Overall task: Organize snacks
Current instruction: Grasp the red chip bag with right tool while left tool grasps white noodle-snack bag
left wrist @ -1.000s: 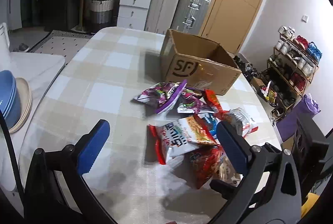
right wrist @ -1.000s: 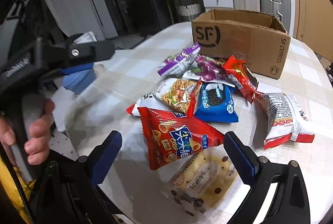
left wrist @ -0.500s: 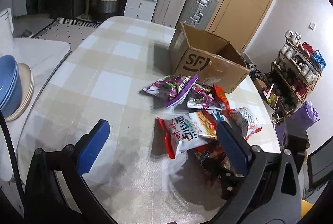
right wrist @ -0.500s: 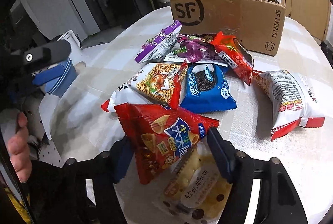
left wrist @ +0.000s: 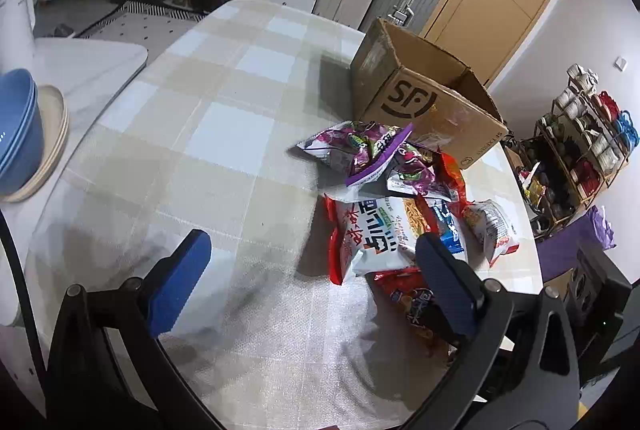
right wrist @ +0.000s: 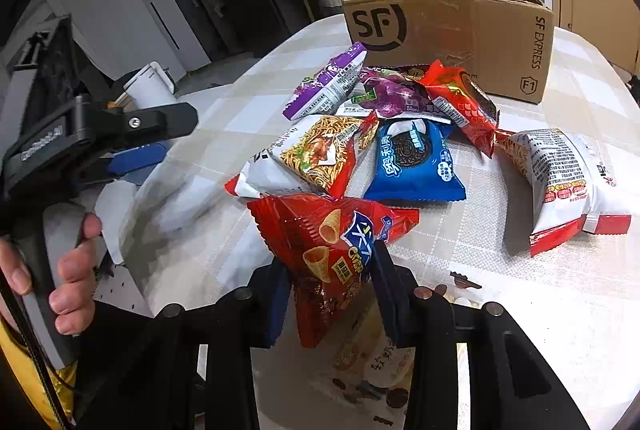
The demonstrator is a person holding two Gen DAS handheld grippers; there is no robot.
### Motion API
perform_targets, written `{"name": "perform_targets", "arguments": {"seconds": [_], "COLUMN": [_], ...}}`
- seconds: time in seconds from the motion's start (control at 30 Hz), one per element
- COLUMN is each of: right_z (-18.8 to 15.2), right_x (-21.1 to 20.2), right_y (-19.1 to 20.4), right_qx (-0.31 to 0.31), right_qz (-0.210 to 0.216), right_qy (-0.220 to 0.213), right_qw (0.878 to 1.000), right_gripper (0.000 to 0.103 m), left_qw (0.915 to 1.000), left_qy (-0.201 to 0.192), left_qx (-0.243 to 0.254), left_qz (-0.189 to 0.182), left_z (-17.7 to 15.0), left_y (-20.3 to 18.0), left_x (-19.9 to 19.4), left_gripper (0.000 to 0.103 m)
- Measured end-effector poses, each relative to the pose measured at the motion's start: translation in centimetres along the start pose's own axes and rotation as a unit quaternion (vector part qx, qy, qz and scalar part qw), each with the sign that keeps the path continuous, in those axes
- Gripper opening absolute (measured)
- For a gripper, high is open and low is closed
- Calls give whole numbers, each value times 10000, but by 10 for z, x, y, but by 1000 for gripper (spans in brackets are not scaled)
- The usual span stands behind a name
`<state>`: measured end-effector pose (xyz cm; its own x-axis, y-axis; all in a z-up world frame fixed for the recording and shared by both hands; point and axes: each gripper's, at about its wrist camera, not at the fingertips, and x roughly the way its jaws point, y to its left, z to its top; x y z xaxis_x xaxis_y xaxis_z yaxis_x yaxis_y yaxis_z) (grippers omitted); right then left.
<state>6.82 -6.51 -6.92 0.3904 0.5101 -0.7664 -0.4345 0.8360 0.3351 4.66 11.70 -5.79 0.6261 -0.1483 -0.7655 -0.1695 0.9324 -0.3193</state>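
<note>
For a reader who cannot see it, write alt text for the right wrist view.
The right gripper is shut on a red cone-snack bag above a checked table. Beyond lie more snack packets, including a blue cookie pack, before an open cardboard box.

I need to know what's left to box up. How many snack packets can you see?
8: red crisps packet in the right gripper; cookie packet beneath; noodle, Oreo, two purple, red, and white packets piled before the box. More may be hidden.

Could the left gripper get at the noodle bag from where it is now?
Probably yes. The left gripper is open and empty, and the noodle bag lies just ahead toward its right finger, top side uncovered. Only its far edge tucks under the purple bags.
</note>
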Motion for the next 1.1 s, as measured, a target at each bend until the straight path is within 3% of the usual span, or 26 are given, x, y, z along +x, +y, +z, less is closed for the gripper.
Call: {"name": "perform_targets", "arguments": {"seconds": [0.4,0.53,0.8,0.93,1.1], "right_z": [-11,-13,-12,-10,-11], "right_x": [-33,-51,-77,-81,-90], "right_y": [-18,-28,-32,-40,-50], "right_qx": [460,717,757,895,1039], "right_qz": [645,670,613,575,532], "right_qy": [-233,-470,-753,-791,-885], "right_qw": [9966,9941,9924,9912,9892], "right_gripper": [38,38,38,38,38], "left_qw": [9999,9987,9977,9971,9984], "left_qy": [112,315,517,655,549], "left_qx": [-50,-52,177,321,50], "left_qz": [-54,-392,-406,-222,140], "left_z": [5,8,13,6,-3], "left_y": [7,1,-39,-54,-57], "left_x": [7,18,47,59,59], "left_gripper": [102,102,102,102,101]}}
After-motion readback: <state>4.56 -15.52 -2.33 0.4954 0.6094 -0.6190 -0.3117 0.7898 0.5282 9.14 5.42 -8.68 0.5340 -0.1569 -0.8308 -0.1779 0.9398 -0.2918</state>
